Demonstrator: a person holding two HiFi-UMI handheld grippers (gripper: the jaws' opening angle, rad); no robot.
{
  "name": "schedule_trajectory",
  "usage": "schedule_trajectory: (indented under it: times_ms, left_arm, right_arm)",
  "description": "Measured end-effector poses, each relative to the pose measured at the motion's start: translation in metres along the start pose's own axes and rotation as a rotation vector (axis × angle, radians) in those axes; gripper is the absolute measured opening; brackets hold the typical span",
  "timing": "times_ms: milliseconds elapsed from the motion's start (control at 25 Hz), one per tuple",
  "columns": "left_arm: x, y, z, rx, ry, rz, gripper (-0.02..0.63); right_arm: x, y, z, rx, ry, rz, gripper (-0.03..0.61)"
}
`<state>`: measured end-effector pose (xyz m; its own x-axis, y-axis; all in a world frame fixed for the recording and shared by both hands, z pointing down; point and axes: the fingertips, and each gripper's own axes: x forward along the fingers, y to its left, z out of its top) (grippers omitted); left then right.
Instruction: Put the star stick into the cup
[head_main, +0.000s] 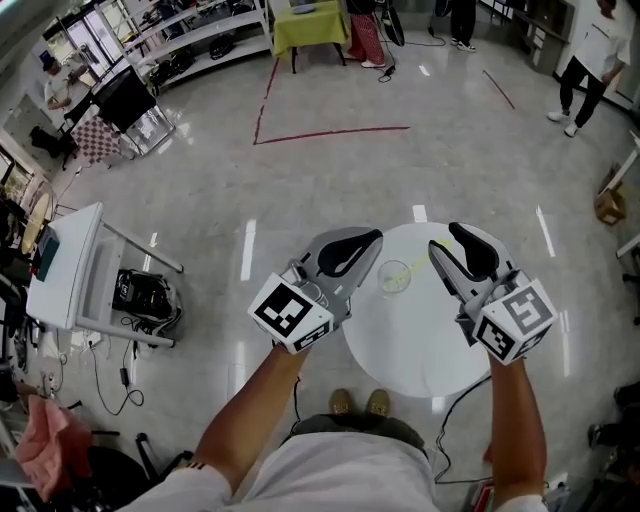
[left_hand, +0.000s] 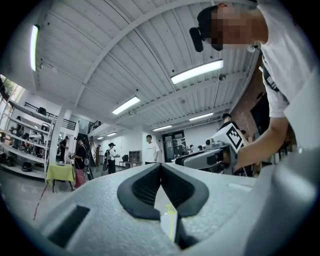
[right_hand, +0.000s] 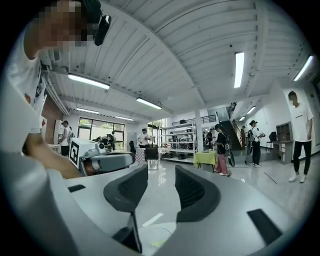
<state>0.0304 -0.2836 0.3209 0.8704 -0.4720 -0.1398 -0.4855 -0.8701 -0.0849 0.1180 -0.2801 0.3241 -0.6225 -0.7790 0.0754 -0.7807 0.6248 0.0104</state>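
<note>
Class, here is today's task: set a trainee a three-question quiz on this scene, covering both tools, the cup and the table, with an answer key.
1. True or false: the right tool has its jaws apart with nothing between them.
2. The clear cup stands on: A) the floor; B) the round white table; C) a shelf.
3. Fill in: the tips of the left tool are ___.
Key: 1 true; 2 B; 3 together.
</note>
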Motion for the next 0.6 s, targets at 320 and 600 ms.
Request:
schedule_trajectory:
  times_ms: [320, 600]
  left_arm:
    - [-0.002, -0.011, 0.026, 0.011, -0.049, -0.015, 0.015]
    - [-0.009, -0.022, 0.046, 0.017, -0.089, -0.023, 0.015]
  right_arm:
    - [-0.006, 0.03, 0.033, -0.044, -0.081, 0.036, 0.062]
    - [-0.02, 0.046, 0.057, -0.066, -0.153, 0.031, 0.028]
